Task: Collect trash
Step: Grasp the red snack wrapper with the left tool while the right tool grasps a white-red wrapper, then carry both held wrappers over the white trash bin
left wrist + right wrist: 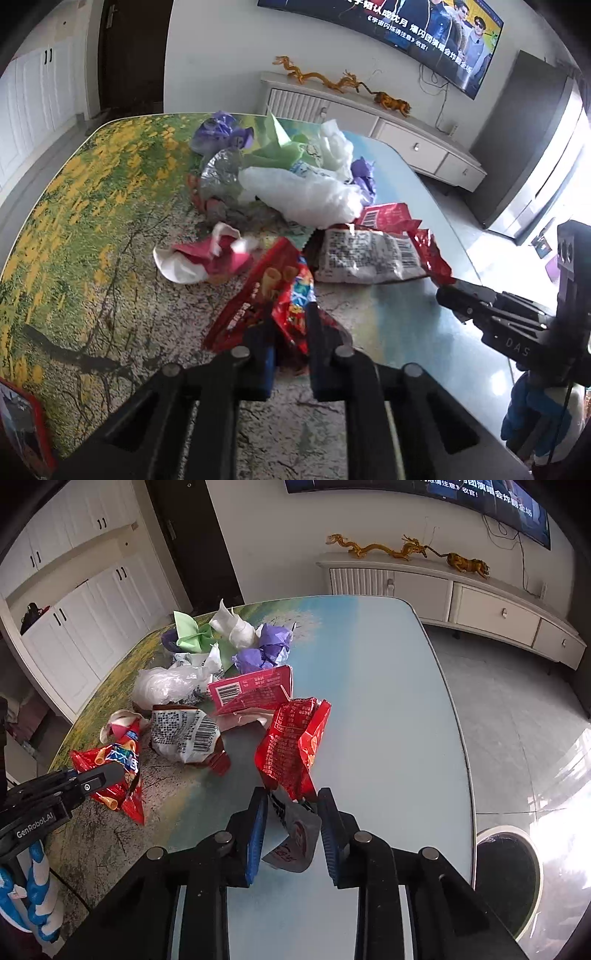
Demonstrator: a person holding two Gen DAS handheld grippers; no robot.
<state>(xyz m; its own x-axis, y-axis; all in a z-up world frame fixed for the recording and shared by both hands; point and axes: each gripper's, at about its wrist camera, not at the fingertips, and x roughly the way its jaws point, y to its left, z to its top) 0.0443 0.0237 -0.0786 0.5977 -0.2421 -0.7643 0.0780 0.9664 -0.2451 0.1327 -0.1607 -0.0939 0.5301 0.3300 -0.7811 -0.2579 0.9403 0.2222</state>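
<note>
Trash pile (295,192) sits mid-bench (92,229). Left gripper (290,325) fingers pinch the red snack bag (280,295). Only the right wrist view shows the right gripper (291,797) fingers spread around a red wrapper (291,738), plus a round bin (508,864) on the floor; contents unreadable. Readable: "GenRobot.AI" on the left gripper body, "DAS" on the right.

Left gripper (290,325) and right gripper (293,805), jaws parted.
</note>
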